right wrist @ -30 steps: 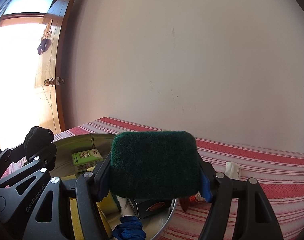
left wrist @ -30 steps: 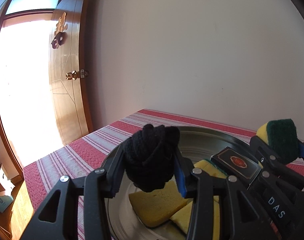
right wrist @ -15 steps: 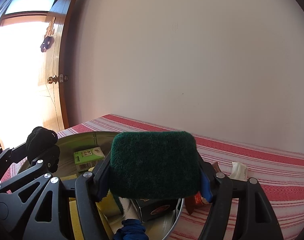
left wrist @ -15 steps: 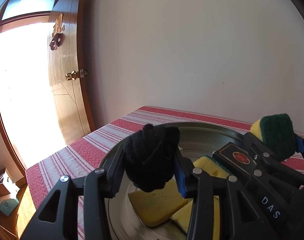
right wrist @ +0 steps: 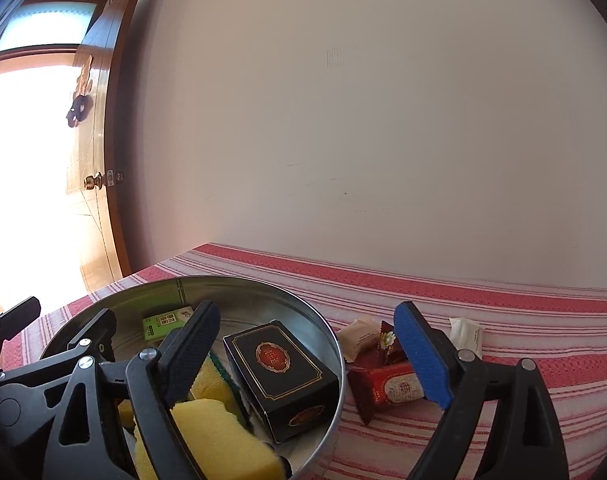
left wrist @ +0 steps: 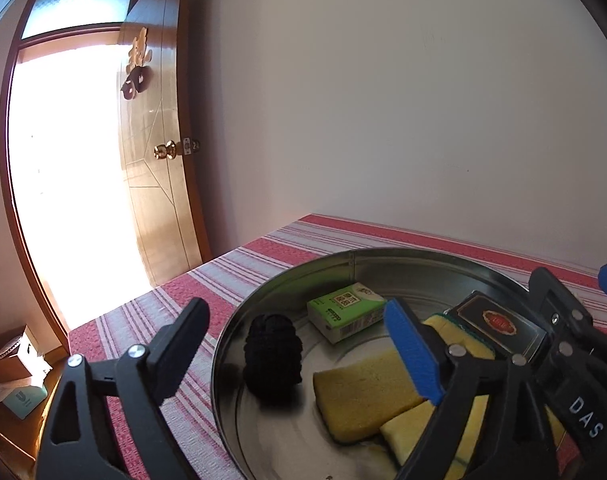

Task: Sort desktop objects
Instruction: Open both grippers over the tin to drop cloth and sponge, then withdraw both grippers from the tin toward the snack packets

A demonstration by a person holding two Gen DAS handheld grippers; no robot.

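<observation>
The round basin (left wrist: 383, 258) is bare metal, smooth and shiny, mirroring what lies in it. Inside it, the black bundle (left wrist: 273, 354) looks like matt knitted yarn, the sponges (left wrist: 359, 394) are porous yellow foam, the green packet (left wrist: 345, 312) is printed paper or film, and the black box (right wrist: 281, 376) is glossy card. Under the basin, the striped tablecloth (right wrist: 483, 304) is woven, ribbed cloth.

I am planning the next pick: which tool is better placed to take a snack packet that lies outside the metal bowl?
Right. The right tool is open, and the red packet lies between its fingers, beside the bowl. The left tool is open over the bowl.
</observation>
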